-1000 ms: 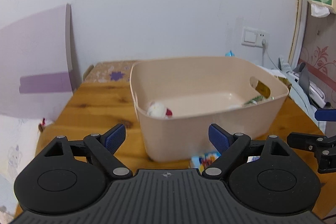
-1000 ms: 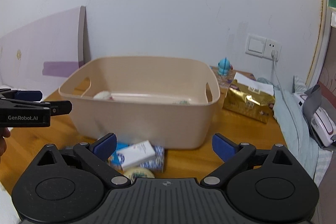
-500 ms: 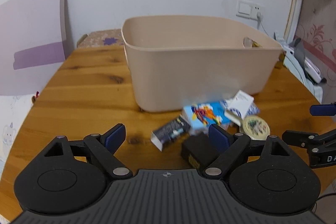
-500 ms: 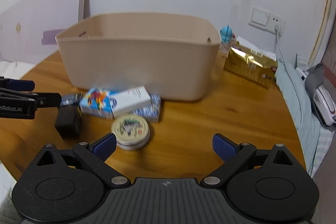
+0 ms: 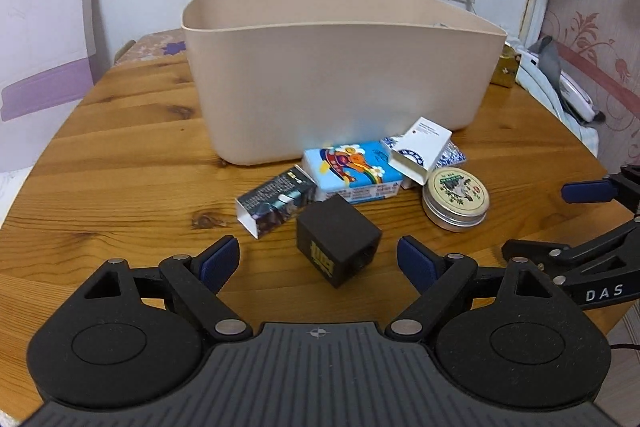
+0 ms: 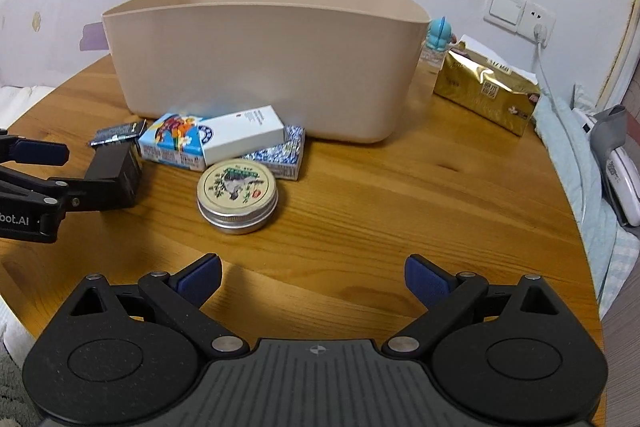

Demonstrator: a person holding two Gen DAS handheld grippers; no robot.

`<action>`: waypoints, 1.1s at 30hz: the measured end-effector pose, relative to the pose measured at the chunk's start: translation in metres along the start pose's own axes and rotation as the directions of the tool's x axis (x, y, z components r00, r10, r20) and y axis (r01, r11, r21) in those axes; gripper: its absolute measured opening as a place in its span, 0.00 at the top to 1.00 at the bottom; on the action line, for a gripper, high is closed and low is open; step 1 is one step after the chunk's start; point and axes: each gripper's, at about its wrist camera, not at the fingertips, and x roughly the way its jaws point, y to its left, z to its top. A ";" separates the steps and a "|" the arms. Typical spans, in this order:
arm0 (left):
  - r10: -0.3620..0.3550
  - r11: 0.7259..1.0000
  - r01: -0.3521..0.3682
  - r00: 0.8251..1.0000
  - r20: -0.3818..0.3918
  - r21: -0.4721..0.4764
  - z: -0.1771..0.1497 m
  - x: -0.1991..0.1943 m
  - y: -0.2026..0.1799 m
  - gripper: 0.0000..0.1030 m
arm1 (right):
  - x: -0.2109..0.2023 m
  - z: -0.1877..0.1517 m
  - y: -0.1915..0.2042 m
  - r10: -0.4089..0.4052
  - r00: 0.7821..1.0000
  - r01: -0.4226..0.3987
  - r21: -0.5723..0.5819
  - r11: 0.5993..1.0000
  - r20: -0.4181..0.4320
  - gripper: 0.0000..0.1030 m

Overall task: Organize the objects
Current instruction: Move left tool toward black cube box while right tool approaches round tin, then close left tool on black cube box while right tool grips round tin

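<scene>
A beige plastic bin [image 5: 340,67] [image 6: 260,63] stands on the round wooden table [image 5: 120,163]. In front of it lie a black cube [image 5: 336,245] [image 6: 116,171], a dark printed box [image 5: 276,201], a blue cartoon box [image 5: 352,171] [image 6: 172,141], a white box [image 5: 424,147] [image 6: 240,133] on a blue patterned packet [image 6: 280,155], and a round tin [image 5: 456,199] [image 6: 238,197]. My left gripper [image 5: 318,261] is open, its fingers either side of the black cube. My right gripper [image 6: 312,279] is open and empty, just short of the tin.
A gold foil pack [image 6: 486,87] and a small blue figure [image 6: 438,35] sit right of the bin. A wall socket with a cable [image 6: 538,23] is behind. Cloth and a white device [image 6: 620,171] lie off the table's right edge. A lilac board [image 5: 44,39] leans at left.
Both grippers have come down and drawn back from over the bin toward the small objects in front of it. The left gripper now has the black cube between its open fingers.
</scene>
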 end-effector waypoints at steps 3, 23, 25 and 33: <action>-0.002 1.000 0.002 1.000 -0.012 0.000 0.000 0.006 -0.003 0.15 | 0.006 0.000 0.003 0.005 1.000 -0.005 -0.004 1.000 -0.011 0.03; 0.018 1.000 -0.019 1.000 -0.024 -0.018 0.011 0.033 0.000 0.43 | 0.035 0.018 0.021 0.072 0.997 -0.073 0.010 0.997 0.036 0.11; 0.026 1.000 -0.026 1.000 -0.017 0.014 0.011 0.034 -0.003 0.50 | 0.036 0.019 0.021 0.074 0.996 -0.074 0.008 0.997 0.046 0.16; -0.001 0.998 0.002 1.000 -0.007 0.058 0.007 0.032 -0.005 0.52 | 0.035 0.021 0.025 0.099 0.993 -0.099 -0.007 0.995 0.064 0.41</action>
